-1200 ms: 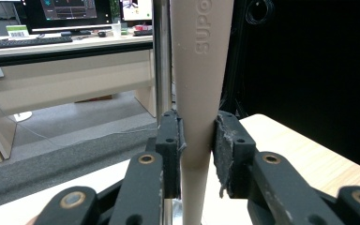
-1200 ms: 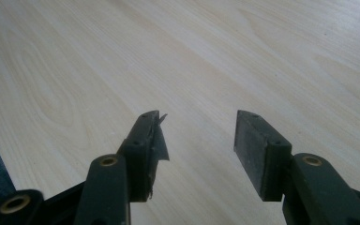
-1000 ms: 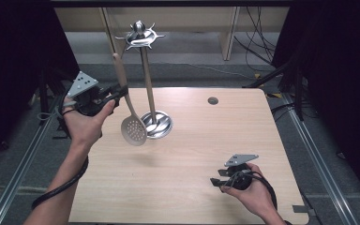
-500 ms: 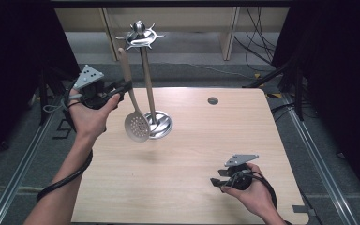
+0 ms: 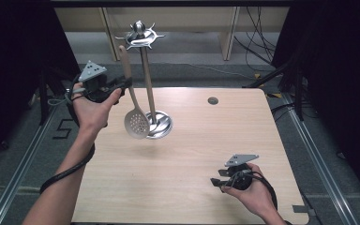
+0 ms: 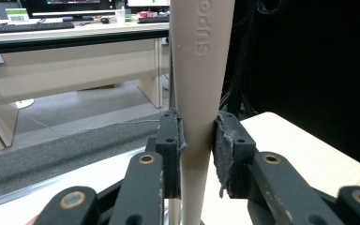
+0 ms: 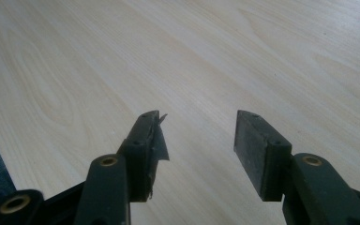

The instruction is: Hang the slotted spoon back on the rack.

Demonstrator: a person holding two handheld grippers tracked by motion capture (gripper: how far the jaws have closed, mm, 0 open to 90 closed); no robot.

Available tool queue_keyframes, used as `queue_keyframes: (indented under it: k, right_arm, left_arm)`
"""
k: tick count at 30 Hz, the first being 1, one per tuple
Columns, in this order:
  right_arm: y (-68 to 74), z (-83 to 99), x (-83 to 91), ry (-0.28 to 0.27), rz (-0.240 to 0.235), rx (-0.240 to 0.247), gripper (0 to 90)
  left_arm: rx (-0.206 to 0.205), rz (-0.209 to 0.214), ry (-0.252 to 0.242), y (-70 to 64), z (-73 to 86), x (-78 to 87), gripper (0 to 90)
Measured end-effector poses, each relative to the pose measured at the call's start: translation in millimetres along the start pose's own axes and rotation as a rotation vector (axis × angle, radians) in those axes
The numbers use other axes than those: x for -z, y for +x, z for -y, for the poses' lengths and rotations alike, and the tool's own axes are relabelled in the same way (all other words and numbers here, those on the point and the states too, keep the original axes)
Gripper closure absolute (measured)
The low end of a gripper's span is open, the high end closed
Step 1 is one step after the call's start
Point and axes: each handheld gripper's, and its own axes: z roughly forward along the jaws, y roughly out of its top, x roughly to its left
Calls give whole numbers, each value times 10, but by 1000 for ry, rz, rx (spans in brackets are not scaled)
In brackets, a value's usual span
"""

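A beige slotted spoon (image 5: pixel 136 124) hangs in the air, its handle (image 6: pixel 199 84) clamped between the jaws of my left gripper (image 5: pixel 122 85), which is shut on it above the table's left part. The perforated bowl of the spoon is just left of the base of a metal utensil stand (image 5: pixel 146 79), whose hook crown (image 5: pixel 139 35) rises at the back. The spoon's handle top is near a left hook of the crown; contact cannot be told. My right gripper (image 5: pixel 217 182) rests low over the table's front right, open with nothing between its jaws (image 7: pixel 197 136).
The wooden table (image 5: pixel 201 150) has a small round grommet (image 5: pixel 213 100) at the back right. Dark floor and rails lie along both sides. A desk with a keyboard (image 6: pixel 33 27) is seen beyond the left gripper.
My left gripper has carried the slotted spoon a little to the right and upward, closer to the stand's pole. The right gripper has stayed in place.
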Motion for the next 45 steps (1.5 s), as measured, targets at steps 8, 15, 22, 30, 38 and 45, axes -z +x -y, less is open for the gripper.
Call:
queue_keyframes:
  k: [8,15,22,30,38,45]
  right_arm:
    - [2,0,2,-1,-1,2,514]
    - [2,-1,0,0,0,5,514]
    - [2,1,-1,0,0,7,514]
    - [9,5,4,4,-5,2,513]
    - [9,9,6,3,0,7,512]
    - [18,11,-8,-15,1,7,511]
  left_arm:
    - [-1,-3,16,27,-3,-51,724]
    - [-8,1,36,17,-24,-84,724]
    - [-2,7,48,37,-14,-146,723]
    - [6,38,8,47,31,-127,671]
    - [-36,19,-34,49,266,161,481]
    - [-30,-24,9,107,1137,608,443]
